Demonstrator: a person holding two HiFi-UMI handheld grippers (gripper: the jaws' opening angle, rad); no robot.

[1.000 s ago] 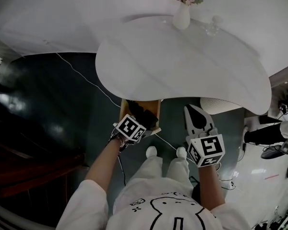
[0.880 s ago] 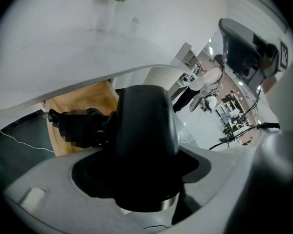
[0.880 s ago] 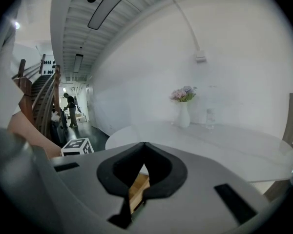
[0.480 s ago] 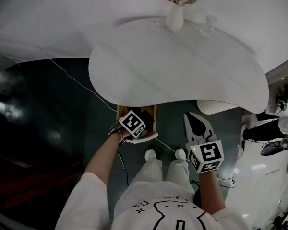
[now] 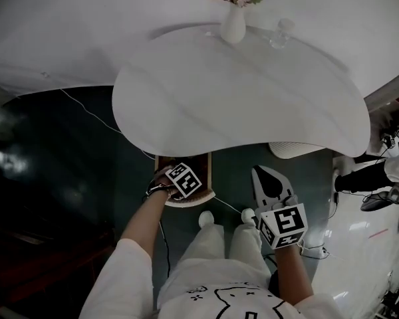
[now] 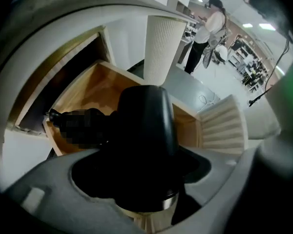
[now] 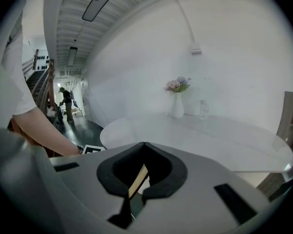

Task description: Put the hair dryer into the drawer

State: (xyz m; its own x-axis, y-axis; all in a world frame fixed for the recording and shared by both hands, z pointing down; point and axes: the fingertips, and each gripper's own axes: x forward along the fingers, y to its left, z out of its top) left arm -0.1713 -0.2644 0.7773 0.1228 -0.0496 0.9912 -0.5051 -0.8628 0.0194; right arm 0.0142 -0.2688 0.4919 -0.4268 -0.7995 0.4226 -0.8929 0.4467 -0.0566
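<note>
A black hair dryer [image 6: 145, 126] is clamped in my left gripper [image 6: 146, 172], its body pointing away from the camera over the open wooden drawer [image 6: 90, 89]. In the head view the left gripper [image 5: 179, 178] sits over that drawer [image 5: 205, 168], which juts out from under the near edge of the white table [image 5: 239, 98]. My right gripper [image 5: 270, 178] hangs to the right of the drawer, jaws together and holding nothing. In its own view the right gripper [image 7: 140, 182] faces the table top.
A white vase of flowers [image 5: 233, 20] and a glass [image 5: 278, 34] stand at the table's far edge. The ribbed white table pedestal [image 6: 164, 45] rises behind the drawer. A thin cable [image 5: 93, 115] crosses the dark floor at left. A person [image 6: 205, 30] stands far off.
My left gripper has carried the hair dryer a little further in over the open drawer. The right gripper has kept its place beside it, still shut.
</note>
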